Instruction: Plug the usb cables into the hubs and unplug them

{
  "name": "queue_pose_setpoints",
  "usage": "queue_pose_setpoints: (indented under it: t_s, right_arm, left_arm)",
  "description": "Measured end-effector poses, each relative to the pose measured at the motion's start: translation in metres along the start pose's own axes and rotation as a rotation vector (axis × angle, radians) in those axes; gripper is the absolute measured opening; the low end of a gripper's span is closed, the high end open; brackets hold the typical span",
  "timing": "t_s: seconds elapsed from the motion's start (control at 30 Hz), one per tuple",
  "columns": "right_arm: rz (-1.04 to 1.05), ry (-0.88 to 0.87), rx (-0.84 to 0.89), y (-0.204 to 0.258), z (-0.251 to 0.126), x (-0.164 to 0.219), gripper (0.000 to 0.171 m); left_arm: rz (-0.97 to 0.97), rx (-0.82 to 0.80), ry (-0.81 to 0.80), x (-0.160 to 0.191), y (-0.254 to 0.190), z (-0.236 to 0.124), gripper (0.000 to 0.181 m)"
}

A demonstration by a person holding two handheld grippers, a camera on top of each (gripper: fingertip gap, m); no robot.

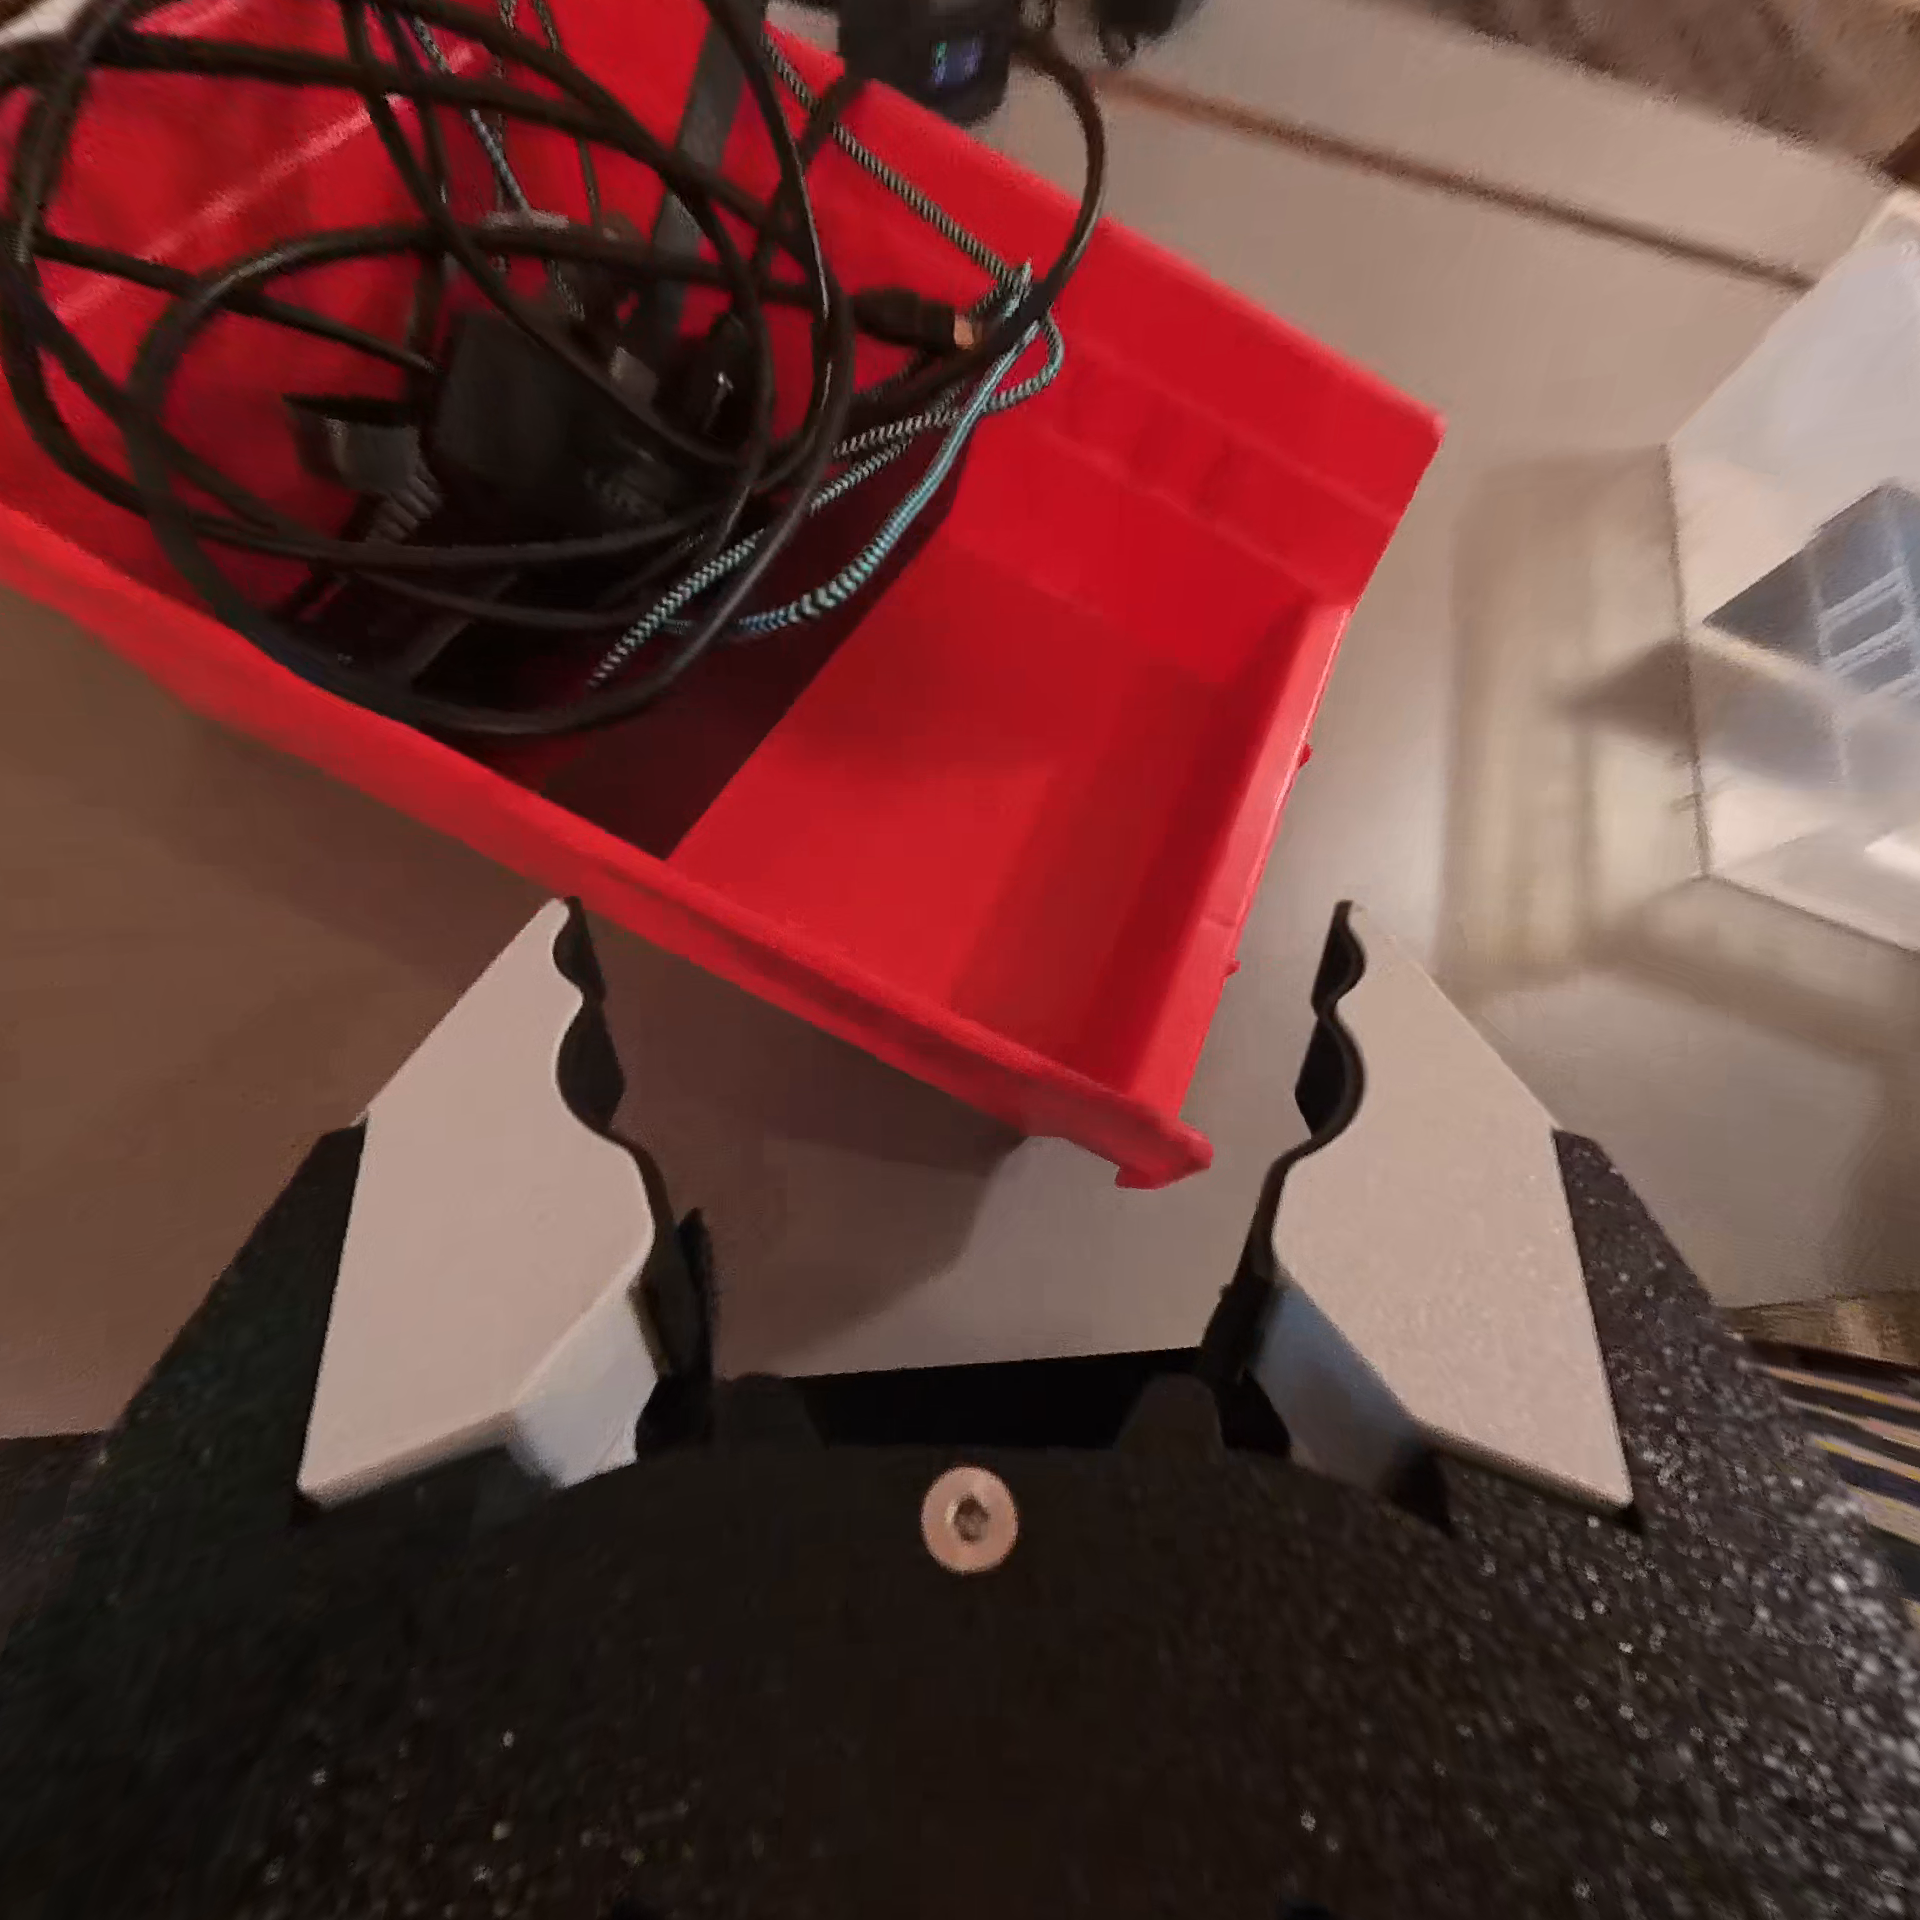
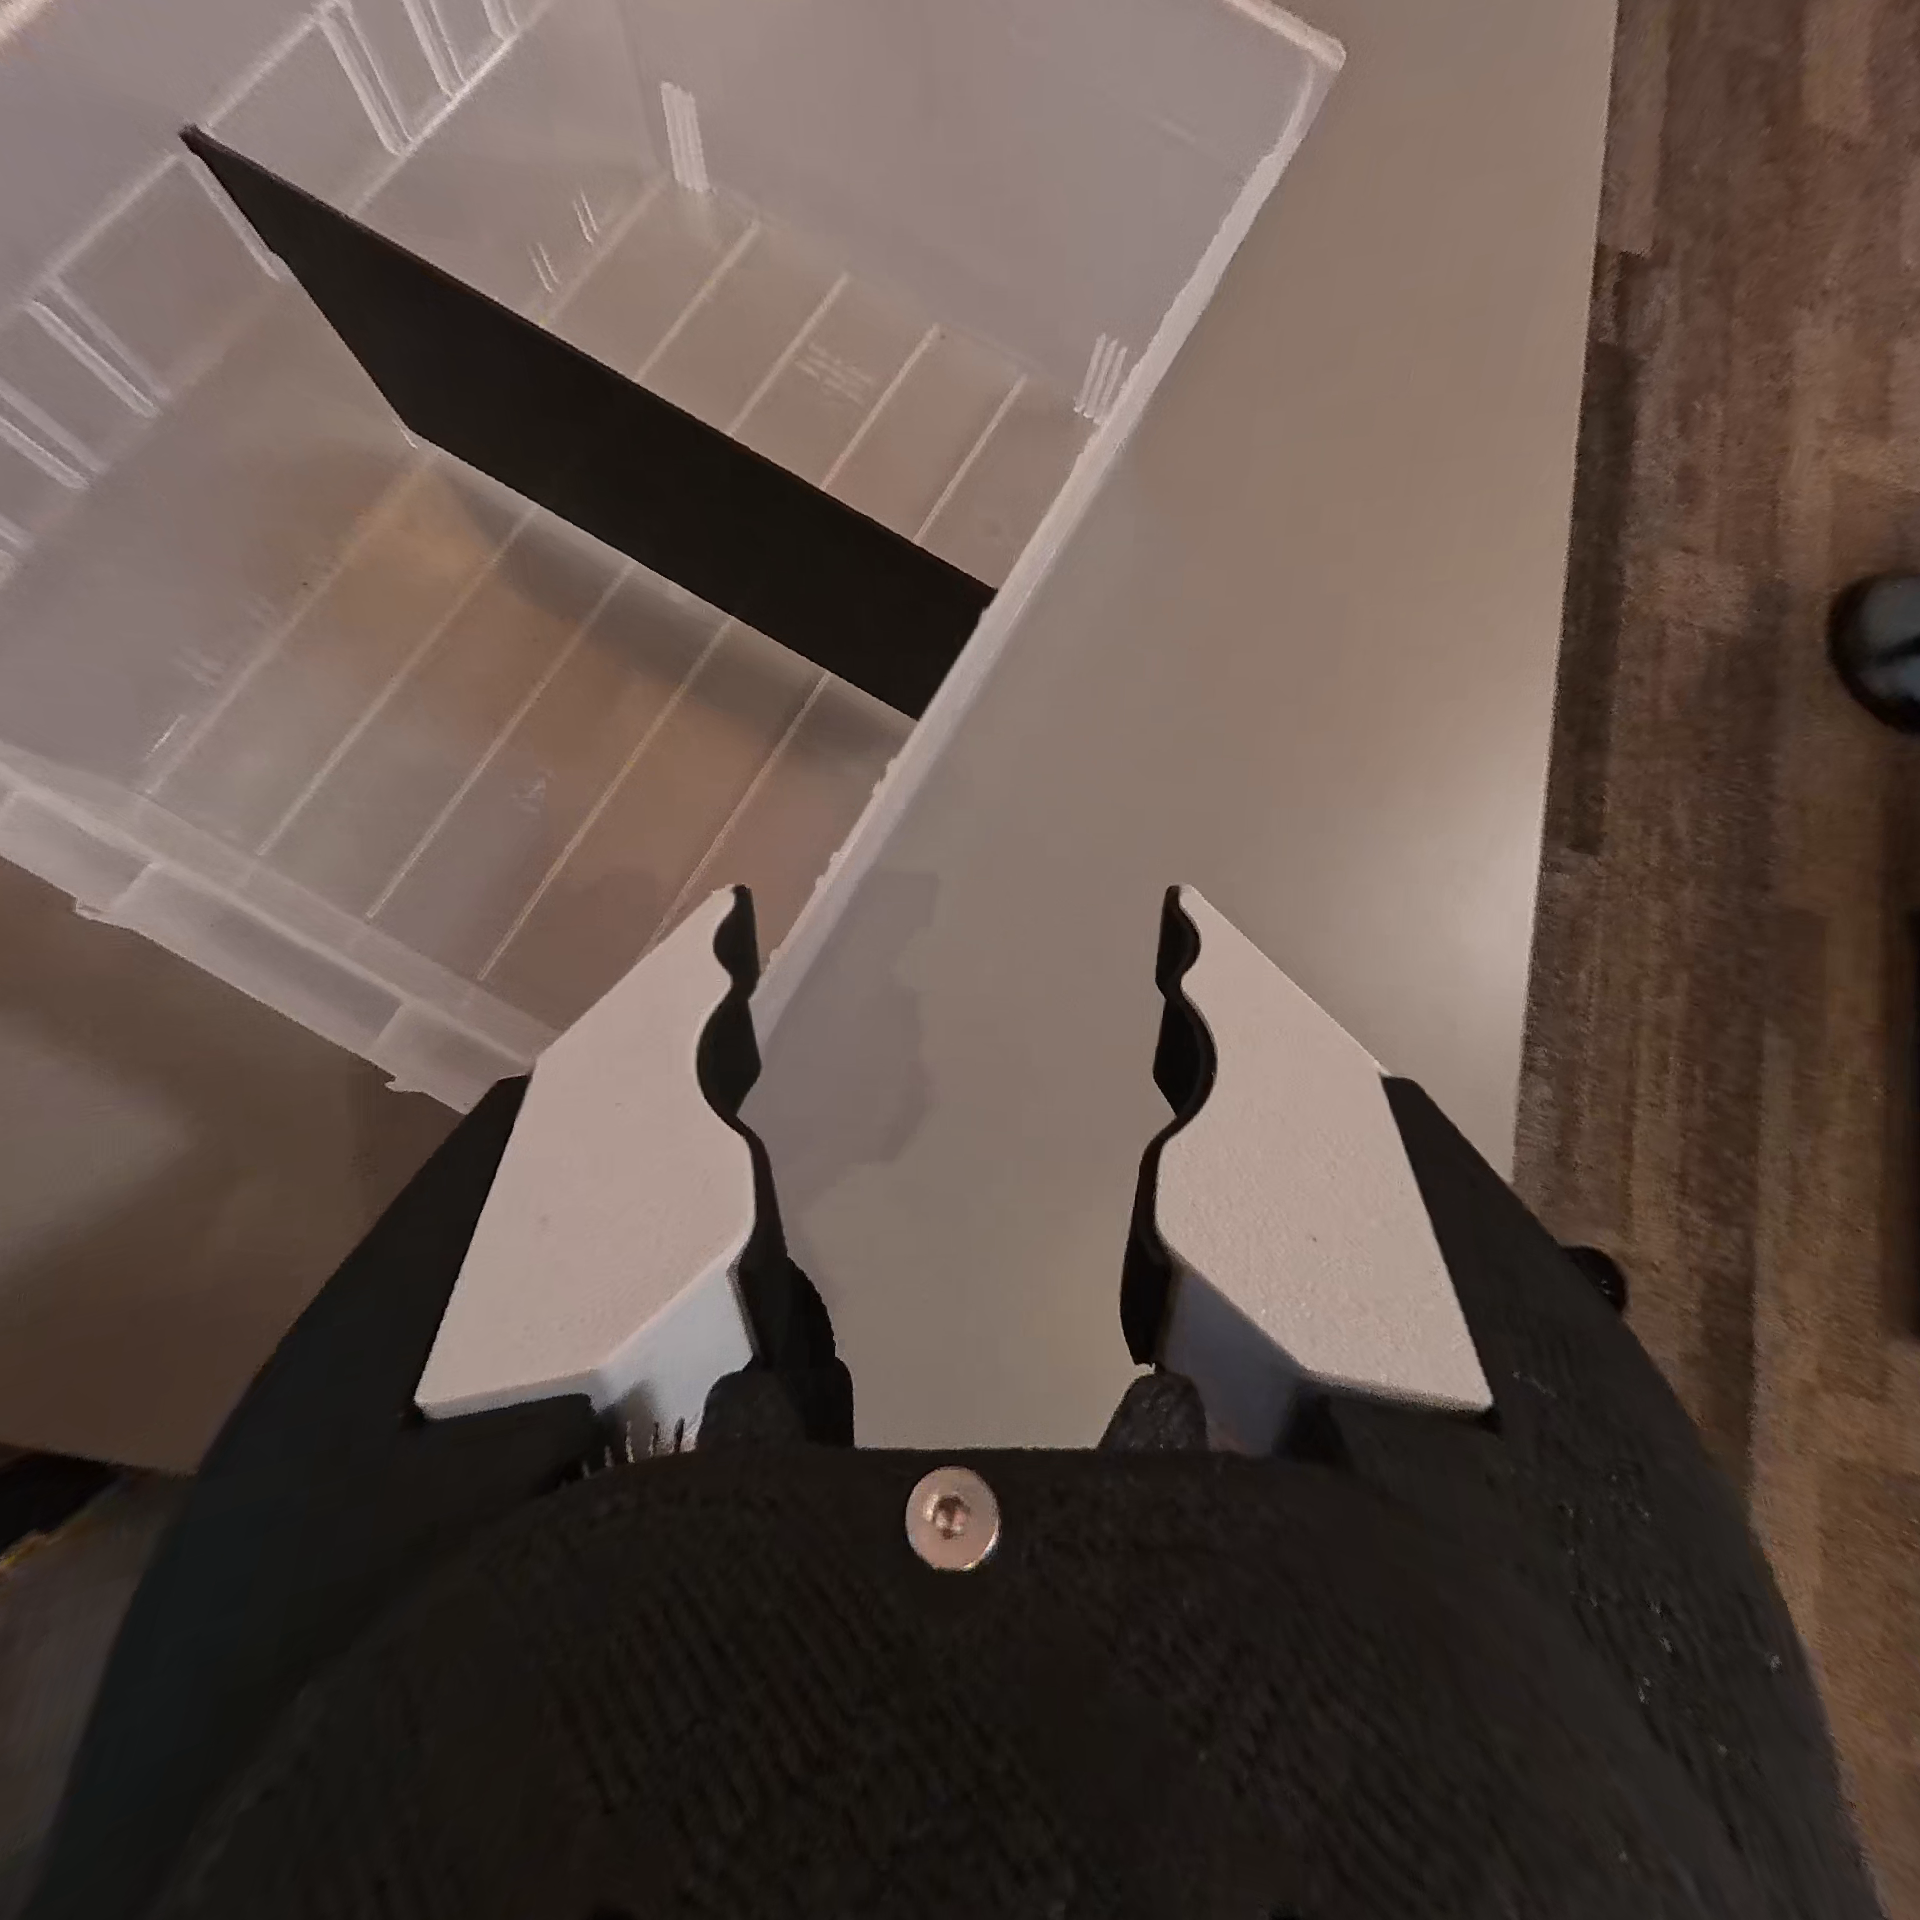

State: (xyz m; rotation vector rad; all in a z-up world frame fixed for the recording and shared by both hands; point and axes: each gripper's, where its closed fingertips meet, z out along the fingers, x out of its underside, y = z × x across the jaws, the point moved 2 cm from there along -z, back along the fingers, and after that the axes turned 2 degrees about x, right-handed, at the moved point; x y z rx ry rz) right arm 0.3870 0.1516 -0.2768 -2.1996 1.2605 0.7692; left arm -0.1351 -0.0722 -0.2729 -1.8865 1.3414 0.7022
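A red bin (image 1: 1039,810) lies on the table in the left wrist view. Its far compartment holds a tangle of black and braided USB cables (image 1: 499,416) with dark hub-like blocks (image 1: 499,405) among them; its near compartment is empty. My left gripper (image 1: 961,914) is open and empty, just above the bin's near rim. In the right wrist view a clear plastic bin (image 2: 1039,644) with a black divider (image 2: 623,436) stands empty. My right gripper (image 2: 956,899) is open and empty, over the table beside the clear bin's right wall.
The clear bin also shows blurred at the right of the left wrist view (image 1: 1787,623). The table's right edge (image 2: 1558,727) borders a wood-pattern floor (image 2: 1745,520) with a dark round object (image 2: 1881,665) on it.
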Motion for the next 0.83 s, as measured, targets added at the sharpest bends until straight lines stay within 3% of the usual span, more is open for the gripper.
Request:
queue_pose_setpoints:
  t_s: [0.07,0.17,0.27,0.33,0.4,0.53,0.83]
  right_arm:
    - [-0.031,-0.026,0.023,0.002,-0.003,-0.005,0.074]
    - [0.028,-0.11,-0.1,0.017,-0.009,-0.02,0.075]
    - [0.029,0.009,-0.035,0.01,0.001,-0.007,0.091]
    - [0.017,0.074,-0.037,0.013,0.009,0.0,0.091]
    - [-0.009,0.124,-0.058,0.019,0.016,0.006,0.078]
    - [-0.056,0.153,-0.054,0.017,0.023,0.011,0.031]
    - [0.045,0.095,0.009,-0.022,0.034,0.004,0.006]
  left_arm:
    - [0.051,-0.103,0.055,0.001,0.009,0.006,0.133]
    - [0.077,-0.151,0.124,0.0,0.01,0.016,0.134]
    - [0.11,-0.205,0.246,0.008,0.014,0.022,0.135]
    - [0.124,-0.218,0.314,0.016,0.016,0.024,0.128]
    - [0.158,-0.283,0.367,0.023,0.026,0.022,0.118]
    - [0.113,-0.272,0.359,0.028,0.041,0.012,0.091]
    - [0.108,-0.279,0.364,0.027,0.107,-0.012,0.031]
